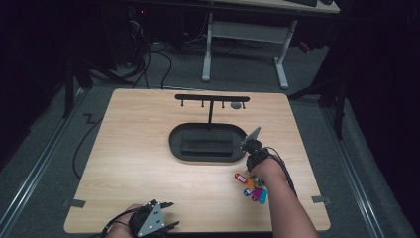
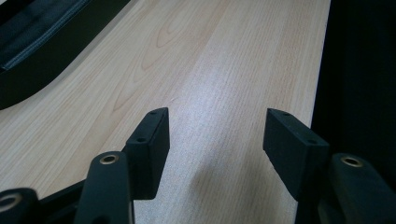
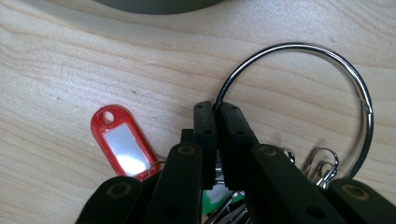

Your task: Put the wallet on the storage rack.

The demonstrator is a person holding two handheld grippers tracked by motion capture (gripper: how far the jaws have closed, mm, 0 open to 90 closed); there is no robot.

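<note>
A large metal key ring (image 3: 327,51) lies on the wooden table, with a red tag (image 3: 122,142), a green tag (image 3: 215,195) and small clips (image 3: 322,163) hanging from it. My right gripper (image 3: 216,109) is shut on the ring's left end, the wire pinched between its tips. In the high view the right gripper (image 1: 253,153) points down just right of the black tray (image 1: 173,141), and the bunch of coloured tags (image 1: 253,189) lies beside the wrist. My left gripper (image 1: 171,214) rests at the table's near edge, open, with nothing between its jaws (image 2: 215,135).
A black T-shaped rack (image 1: 212,98) with several pegs stands behind the oval tray; a small grey thing (image 1: 236,105) hangs at its right end. The tray's rim (image 3: 159,5) is close above the ring. Bare wood (image 2: 224,56) stretches ahead of the left gripper, the table's edge to its right.
</note>
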